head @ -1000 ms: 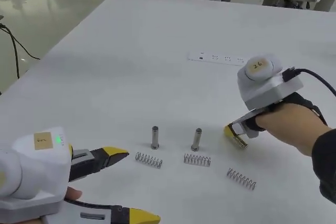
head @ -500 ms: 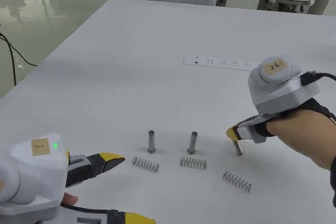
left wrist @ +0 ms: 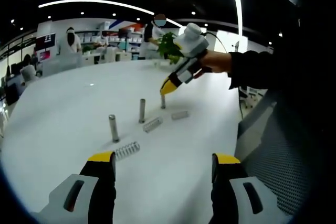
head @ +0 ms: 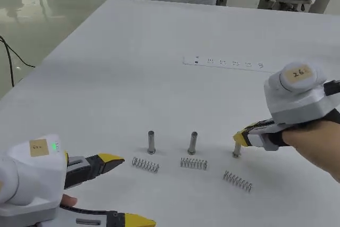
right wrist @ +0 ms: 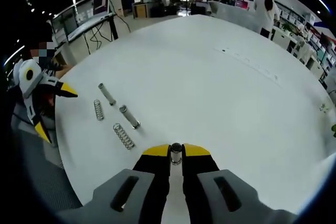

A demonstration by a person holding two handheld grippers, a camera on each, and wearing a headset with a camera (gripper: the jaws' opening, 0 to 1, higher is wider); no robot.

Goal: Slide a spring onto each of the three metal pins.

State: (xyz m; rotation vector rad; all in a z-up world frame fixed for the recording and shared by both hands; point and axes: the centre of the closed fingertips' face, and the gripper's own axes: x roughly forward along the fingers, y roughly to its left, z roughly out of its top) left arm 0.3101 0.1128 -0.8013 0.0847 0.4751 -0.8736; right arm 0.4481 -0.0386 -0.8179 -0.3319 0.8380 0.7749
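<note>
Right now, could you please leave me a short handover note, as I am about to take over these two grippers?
The left gripper is open and holds nothing, low at the near side of the table.
The right gripper is shut on the right pin, which is upright at the table surface.
The left pin and middle pin stand upright, bare.
The left spring, middle spring and right spring lie flat, one before each pin.
Done: no spring is on a pin.
Left: all three springs.

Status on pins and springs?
Left gripper open, hovering. Right gripper shut on one pin, upright on the table. Three springs lying loose, none on a pin. Nothing in the way.
</note>
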